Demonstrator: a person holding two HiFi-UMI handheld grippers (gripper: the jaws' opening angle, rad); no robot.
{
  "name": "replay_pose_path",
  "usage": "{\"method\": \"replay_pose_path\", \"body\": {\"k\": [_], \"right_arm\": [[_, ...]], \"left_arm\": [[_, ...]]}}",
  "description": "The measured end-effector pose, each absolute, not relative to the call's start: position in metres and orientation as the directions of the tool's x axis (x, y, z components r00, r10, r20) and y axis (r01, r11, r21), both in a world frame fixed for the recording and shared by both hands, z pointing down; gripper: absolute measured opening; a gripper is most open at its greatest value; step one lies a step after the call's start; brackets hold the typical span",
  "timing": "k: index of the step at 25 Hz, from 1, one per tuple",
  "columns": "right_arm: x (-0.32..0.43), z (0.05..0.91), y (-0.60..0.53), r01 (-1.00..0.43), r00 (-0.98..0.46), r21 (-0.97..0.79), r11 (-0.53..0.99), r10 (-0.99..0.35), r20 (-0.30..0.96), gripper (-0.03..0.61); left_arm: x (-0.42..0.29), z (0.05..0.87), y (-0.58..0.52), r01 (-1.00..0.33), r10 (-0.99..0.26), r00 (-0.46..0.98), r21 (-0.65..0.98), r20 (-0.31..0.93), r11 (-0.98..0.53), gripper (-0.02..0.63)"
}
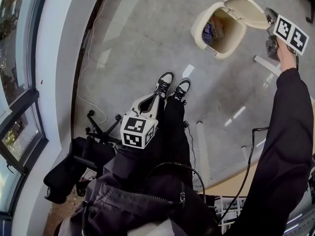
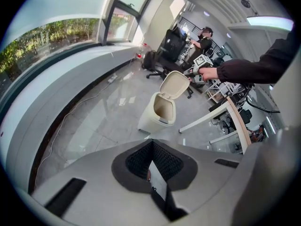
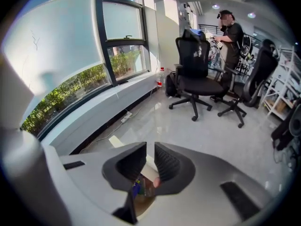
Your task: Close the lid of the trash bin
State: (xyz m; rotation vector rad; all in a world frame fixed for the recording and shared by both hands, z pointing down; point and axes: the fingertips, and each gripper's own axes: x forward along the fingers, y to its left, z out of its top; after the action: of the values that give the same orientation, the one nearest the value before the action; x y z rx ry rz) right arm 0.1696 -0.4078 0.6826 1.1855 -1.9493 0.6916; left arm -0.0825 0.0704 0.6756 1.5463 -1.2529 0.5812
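Note:
The cream trash bin (image 1: 216,38) stands on the grey floor at the upper right, and coloured rubbish shows inside it. Its hinged lid (image 1: 247,11) is up and tipped back. My right gripper (image 1: 268,15) is at the lid's raised edge. In the right gripper view, the jaws (image 3: 150,149) stand a narrow gap apart with a cream strip of the lid (image 3: 149,163) between them. My left gripper (image 1: 155,97) is low by the person's legs, far from the bin, shut and empty. The left gripper view (image 2: 153,143) shows the bin (image 2: 157,112) and the lid (image 2: 175,84) ahead.
A curved window wall runs along the left, with a cable (image 1: 88,58) on the floor beside it. A black office chair (image 1: 93,146) is behind the person's legs. White desk legs (image 1: 268,63) stand right of the bin. More chairs (image 3: 197,74) and a person (image 3: 231,36) are farther off.

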Motion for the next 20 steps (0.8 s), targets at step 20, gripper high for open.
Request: {"method": "replay_pose_path", "body": {"k": [20], "right_arm": [[0.134, 0.753, -0.242, -0.799, -0.409, -0.256, 0.544, -0.182, 0.894, 0.024]], "left_arm": [[-0.075, 0.682, 0.086, -0.913, -0.400, 0.363, 0.408, 0.841, 0.030, -0.001]]}}
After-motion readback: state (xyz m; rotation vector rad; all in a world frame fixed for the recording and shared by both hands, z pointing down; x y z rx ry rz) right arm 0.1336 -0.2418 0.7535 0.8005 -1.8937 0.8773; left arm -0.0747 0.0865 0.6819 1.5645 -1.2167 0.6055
